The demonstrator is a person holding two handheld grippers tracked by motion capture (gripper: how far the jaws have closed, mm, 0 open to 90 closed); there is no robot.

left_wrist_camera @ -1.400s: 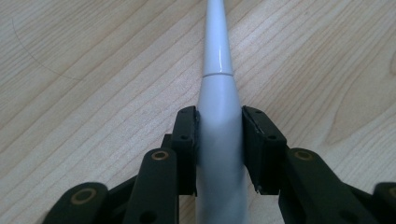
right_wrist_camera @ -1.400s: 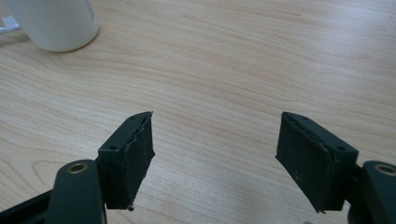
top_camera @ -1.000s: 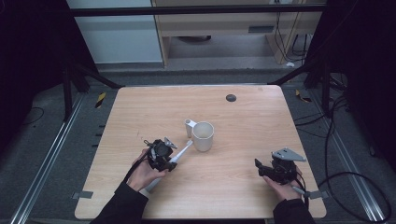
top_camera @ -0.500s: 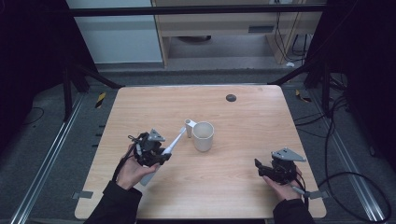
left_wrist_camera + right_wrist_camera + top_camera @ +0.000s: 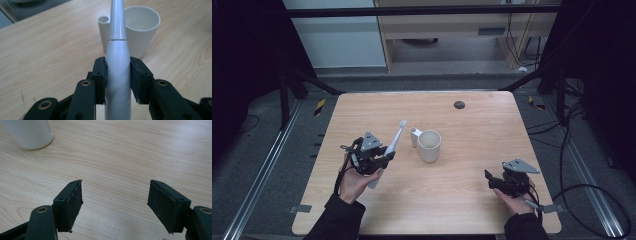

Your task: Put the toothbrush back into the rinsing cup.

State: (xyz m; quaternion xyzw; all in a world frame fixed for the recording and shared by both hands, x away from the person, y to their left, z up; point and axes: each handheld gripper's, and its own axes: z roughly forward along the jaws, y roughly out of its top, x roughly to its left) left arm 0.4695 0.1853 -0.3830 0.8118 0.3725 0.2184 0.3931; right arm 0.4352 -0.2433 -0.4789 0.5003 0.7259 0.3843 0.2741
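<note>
A: The table (image 5: 472,200) carries a white cup (image 5: 430,145) near its centre; a small white holder (image 5: 414,137) touches the cup at nine o'clock.

B: The left gripper (image 5: 379,159) clamps a white toothbrush (image 5: 391,142), lifted, tip toward one o'clock; bristles blurred, no writing legible.

A: The right gripper (image 5: 115,201) gapes wide, holding nothing, at five o'clock.

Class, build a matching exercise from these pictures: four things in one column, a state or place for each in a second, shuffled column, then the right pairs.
1. white electric toothbrush
2. cream plastic cup
3. right tool
4. small dark round disc

a. open, over bare wood
b. near the table's far edge
c. clamped in the left tool
d. upright at the table's middle

Pairs: 1-c, 2-d, 3-a, 4-b
</note>
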